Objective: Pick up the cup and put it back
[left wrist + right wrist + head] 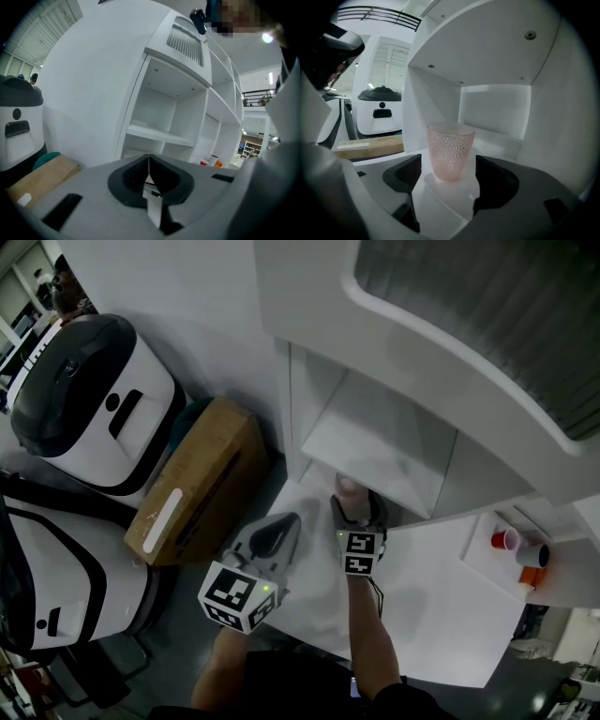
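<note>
A pale pink dimpled cup stands upright on the white ledge at the mouth of the lowest shelf compartment. My right gripper is open, one jaw on each side of the cup, with a gap showing on both sides. In the head view the cup sits just past the right gripper. My left gripper hangs to the left over the white ledge, shut with nothing in it; its jaws meet in a thin line.
A cardboard box and two white machines with black tops stand on the left. Red, white and orange cups sit at the right end of the white ledge. The shelf wall rises beside the compartment.
</note>
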The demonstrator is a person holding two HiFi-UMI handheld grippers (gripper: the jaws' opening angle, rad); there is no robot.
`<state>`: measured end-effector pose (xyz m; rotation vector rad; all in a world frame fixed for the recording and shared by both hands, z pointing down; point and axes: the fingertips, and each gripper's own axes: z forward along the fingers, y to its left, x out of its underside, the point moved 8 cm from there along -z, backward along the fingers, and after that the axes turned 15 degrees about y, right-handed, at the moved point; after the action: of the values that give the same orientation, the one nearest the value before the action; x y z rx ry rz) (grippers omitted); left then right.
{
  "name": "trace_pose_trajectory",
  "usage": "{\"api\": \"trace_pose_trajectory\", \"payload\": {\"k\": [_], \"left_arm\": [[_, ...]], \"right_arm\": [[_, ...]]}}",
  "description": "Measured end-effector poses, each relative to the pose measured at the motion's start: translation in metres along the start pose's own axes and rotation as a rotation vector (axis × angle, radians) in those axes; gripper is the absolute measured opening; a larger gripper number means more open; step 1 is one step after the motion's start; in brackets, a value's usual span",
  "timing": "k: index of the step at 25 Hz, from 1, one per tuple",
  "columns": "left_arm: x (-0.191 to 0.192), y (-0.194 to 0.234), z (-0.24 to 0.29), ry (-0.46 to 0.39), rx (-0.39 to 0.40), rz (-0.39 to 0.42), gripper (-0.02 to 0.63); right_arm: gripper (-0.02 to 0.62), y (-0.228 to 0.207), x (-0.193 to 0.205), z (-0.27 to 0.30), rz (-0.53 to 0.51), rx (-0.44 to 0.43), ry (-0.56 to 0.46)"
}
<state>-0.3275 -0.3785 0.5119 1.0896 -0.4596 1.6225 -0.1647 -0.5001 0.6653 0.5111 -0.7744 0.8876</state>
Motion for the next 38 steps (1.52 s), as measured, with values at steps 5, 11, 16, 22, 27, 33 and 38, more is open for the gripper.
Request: {"api": "trace_pose_trajectory", "payload": {"k": [5, 11, 16, 22, 27, 33, 38], "left_arm": [[-0.004, -0.009, -0.005, -0.015, 0.003, 0.007, 0.014], [-0.006, -0.021, -0.017, -0.046, -0.008, -0.003, 0.014], [0.001, -0.03, -0.033, -0.072, -0.031, -0.043, 0.014], [0.007, -0.045, -0.055, -0.113, -0.076, -0.065, 0.014], [0.012, -0.076, -0.073, -0.12, -0.105, -0.026, 0.014], [0.022, -0.129, -0.095, -0.145, -0.144, -0.002, 0.014], [0.04, -0.185, -0.118, -0.169, -0.143, 0.009, 0.014]], "right_arm": [[0.359, 0.005, -0.001, -0.029, 0.057, -0.016, -0.049], [0.359, 0.014, -0.024, -0.082, 0.069, -0.059, -0.177], [0.325, 0.021, -0.038, -0.128, 0.035, -0.083, -0.252], [0.199, 0.033, -0.045, -0.179, -0.006, -0.111, -0.324], [0.12, 0.032, -0.038, -0.224, 0.026, -0.138, -0.357], [0.051, 0.024, -0.025, -0.292, 0.05, -0.171, -0.387], [0.025, 0.026, 0.004, -0.348, 0.048, -0.234, -0.383]]}}
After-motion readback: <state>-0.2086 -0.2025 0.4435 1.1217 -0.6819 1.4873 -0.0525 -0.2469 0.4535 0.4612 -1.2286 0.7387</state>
